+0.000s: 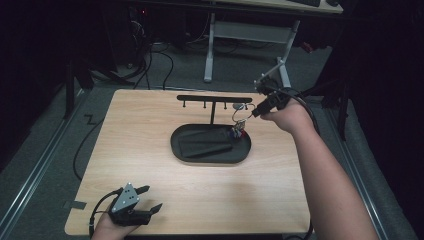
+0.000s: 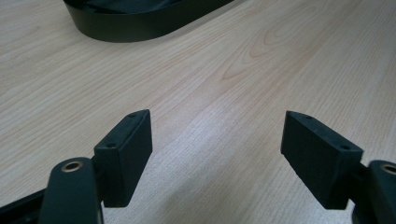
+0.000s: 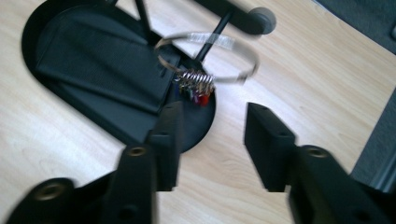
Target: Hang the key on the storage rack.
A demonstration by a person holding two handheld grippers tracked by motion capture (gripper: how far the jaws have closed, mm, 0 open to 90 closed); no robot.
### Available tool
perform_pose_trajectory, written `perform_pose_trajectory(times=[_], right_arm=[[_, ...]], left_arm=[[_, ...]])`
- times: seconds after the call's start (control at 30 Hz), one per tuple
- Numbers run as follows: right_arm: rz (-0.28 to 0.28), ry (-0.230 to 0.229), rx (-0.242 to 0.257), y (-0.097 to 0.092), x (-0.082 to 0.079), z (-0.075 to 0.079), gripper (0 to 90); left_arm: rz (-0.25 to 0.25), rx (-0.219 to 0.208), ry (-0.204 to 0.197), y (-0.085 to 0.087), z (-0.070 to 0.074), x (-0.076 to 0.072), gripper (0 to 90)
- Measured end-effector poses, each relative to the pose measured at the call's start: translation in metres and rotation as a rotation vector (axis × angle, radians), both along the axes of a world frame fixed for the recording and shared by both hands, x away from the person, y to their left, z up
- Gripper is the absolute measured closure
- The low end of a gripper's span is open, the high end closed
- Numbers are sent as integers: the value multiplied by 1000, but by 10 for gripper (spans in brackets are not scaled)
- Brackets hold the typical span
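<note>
A black rack with a crossbar (image 1: 214, 98) of small hooks stands in a black oval tray (image 1: 182, 150). A wire key ring (image 1: 241, 118) with several small coloured tags hangs by the rack's right end, over the tray's right edge. In the right gripper view the ring (image 3: 208, 56) is blurred and lies just beyond the jaws. My right gripper (image 1: 255, 112) (image 3: 212, 135) is open beside the ring, with nothing between its fingers. My left gripper (image 1: 152, 197) (image 2: 217, 149) rests low at the table's front left, open and empty.
A flat black pouch (image 1: 205, 147) lies inside the tray. The tray rim (image 2: 140, 28) sits ahead of the left gripper across bare wood. Behind the table (image 1: 150, 125) are a white desk frame (image 1: 250, 35) and cables on the floor.
</note>
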State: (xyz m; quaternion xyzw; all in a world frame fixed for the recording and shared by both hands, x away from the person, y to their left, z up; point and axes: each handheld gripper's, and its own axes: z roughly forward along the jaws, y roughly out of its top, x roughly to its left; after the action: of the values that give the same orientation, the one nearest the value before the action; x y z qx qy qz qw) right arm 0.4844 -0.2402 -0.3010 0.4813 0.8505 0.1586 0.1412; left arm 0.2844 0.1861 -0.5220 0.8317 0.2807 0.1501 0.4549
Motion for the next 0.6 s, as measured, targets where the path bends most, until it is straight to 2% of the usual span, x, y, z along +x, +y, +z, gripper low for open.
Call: perform_pose_trajectory(times=[0.1, 0.23, 0.37, 0.53, 0.6], right_arm=[[-4, -62, 36, -11, -26, -10, 469], [1, -112, 70, -23, -53, -22, 412], [14, -153, 107, -33, -76, -37, 393], [24, -234, 148, -41, -107, -68, 334], [19, -251, 167, -44, -120, -84, 309]], left_arm=[[-2, 7, -1, -1, 0, 0, 254], [5, 1, -6, -2, 1, 0, 254], [-1, 0, -11, -5, 1, 0, 253], [-5, 1, -25, -8, 2, -1, 252], [-3, 0, -20, -9, 1, 0, 252]])
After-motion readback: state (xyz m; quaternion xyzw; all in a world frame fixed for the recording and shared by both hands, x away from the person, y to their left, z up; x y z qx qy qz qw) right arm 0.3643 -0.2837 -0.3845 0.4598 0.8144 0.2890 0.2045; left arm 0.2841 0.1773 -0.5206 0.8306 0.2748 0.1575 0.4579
